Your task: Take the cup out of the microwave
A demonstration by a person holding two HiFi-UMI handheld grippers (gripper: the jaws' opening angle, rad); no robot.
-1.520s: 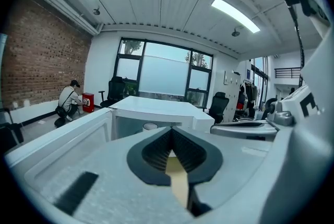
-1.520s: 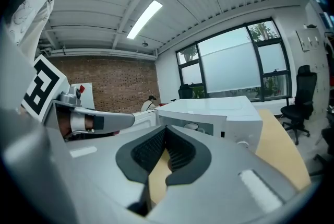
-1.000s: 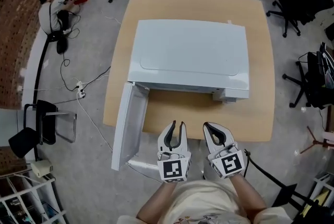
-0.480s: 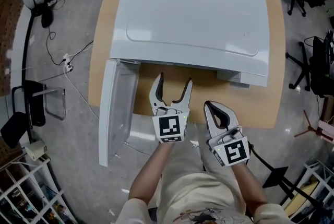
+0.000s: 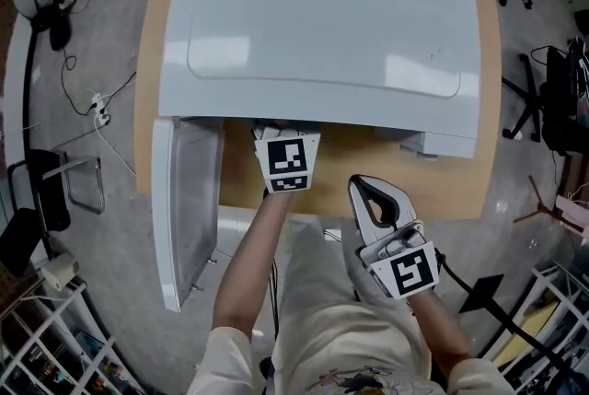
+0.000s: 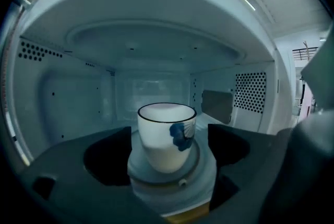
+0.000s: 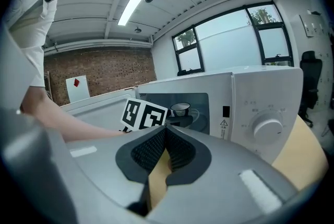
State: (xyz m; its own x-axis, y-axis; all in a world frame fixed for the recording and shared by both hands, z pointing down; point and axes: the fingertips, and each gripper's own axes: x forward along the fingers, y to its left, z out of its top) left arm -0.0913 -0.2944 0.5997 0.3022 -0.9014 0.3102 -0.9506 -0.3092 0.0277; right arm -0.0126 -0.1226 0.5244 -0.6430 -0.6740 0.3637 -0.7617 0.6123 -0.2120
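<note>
Inside microwave [image 5: 313, 25], left hand-held gripper [image 6: 167, 159] opening; cup [image 6: 165, 134] between, apparently untouched.

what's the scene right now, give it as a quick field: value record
microwave: on wooden table, door swung open
cup: white with a blue mark, upright on the turntable inside the microwave
left gripper: reaching into the cavity, fingers opening, cup between them, not gripped
right gripper: outside, in front of the microwave, fingers together, holding nothing
task status: cup not yet taken out
</note>
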